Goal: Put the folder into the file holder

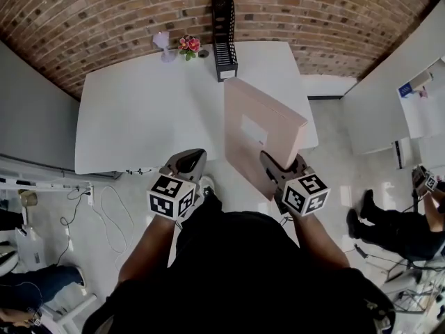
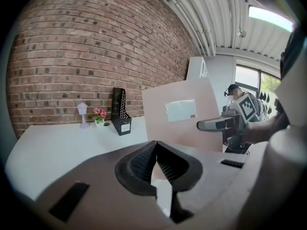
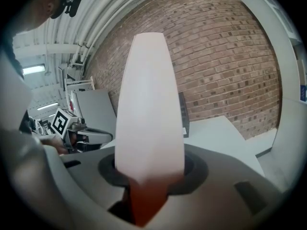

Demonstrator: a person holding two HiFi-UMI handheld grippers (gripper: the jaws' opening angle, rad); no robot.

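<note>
The right gripper pinches the folder, which looks stiff and light, by its near edge, while the left gripper is closed on nothing.

left hand-held gripper has its jaws pressed together, nothing in them. just past it the tan folder is upright, white label facing here, with the right hand-held gripper on its right edge. black file holder sits back on the white worktop, beside some flowers

red brick wall behind a white table, pale grey floor, ribbed white ceiling
</note>
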